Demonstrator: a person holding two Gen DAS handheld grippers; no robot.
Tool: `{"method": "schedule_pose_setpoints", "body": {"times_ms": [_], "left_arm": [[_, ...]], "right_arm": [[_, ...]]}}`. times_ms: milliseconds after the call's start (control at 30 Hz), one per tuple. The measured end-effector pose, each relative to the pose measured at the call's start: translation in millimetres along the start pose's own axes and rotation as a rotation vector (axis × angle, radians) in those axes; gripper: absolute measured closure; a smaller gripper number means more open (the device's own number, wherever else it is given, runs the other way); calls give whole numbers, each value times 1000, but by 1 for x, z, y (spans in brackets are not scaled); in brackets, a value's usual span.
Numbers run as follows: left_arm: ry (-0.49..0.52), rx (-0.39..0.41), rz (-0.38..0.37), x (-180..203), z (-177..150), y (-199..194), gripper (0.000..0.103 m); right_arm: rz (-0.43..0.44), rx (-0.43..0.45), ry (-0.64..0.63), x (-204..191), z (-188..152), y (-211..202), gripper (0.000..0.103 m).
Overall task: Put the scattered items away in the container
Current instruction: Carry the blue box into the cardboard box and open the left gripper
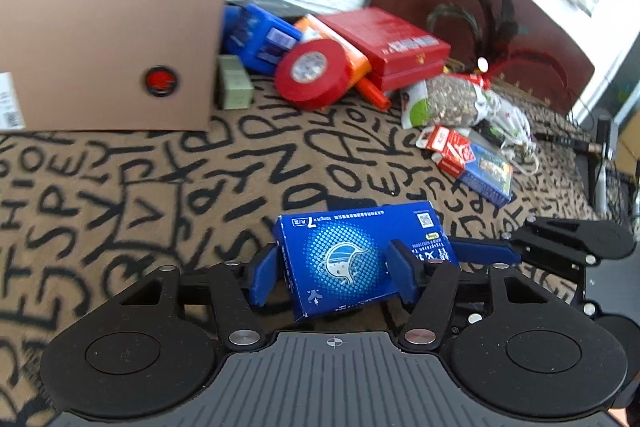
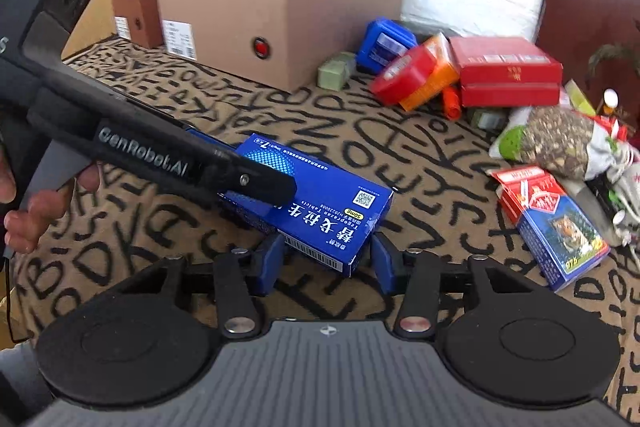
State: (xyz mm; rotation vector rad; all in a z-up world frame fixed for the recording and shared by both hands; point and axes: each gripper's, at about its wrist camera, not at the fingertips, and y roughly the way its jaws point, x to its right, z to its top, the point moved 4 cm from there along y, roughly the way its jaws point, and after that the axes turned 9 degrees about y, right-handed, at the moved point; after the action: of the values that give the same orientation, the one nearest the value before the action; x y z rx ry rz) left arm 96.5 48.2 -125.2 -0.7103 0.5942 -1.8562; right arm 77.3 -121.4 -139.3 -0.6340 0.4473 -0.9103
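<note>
A blue medicine box (image 1: 340, 259) sits tilted just above the lettered cloth. My left gripper (image 1: 332, 267) is shut on it, one blue pad on its left side face and the other over its printed top. In the right wrist view my right gripper (image 2: 326, 251) closes on the near corner of the same blue box (image 2: 320, 203), with a pad against each side of that corner. The left gripper's black finger (image 2: 256, 181) lies across the box from the left. The open cardboard box (image 1: 112, 59) stands at the back left, apart from both grippers.
Right of the cardboard box (image 2: 280, 27) lie a green block (image 1: 234, 87), a blue plastic case (image 1: 256, 35), a red tape roll (image 1: 312, 75) and stacked red boxes (image 1: 392, 43). A snack bag (image 1: 444, 103) and card packs (image 1: 472, 163) lie further right. A hand (image 2: 24, 223) holds the left gripper.
</note>
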Motion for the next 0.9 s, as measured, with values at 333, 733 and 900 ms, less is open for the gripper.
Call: {"method": "schedule_pose_setpoints", "body": {"times_ms": [333, 733, 900], "left_arm": [[-11, 185, 101, -29, 35, -86, 44], [-39, 324, 148, -116, 150, -113, 43], [-81, 341, 154, -168, 187, -97, 43]], "right_arm": [[58, 120, -107, -48, 62, -28, 51], [112, 222, -94, -62, 204, 4, 50], [133, 204, -50, -61, 259, 43, 50]]}}
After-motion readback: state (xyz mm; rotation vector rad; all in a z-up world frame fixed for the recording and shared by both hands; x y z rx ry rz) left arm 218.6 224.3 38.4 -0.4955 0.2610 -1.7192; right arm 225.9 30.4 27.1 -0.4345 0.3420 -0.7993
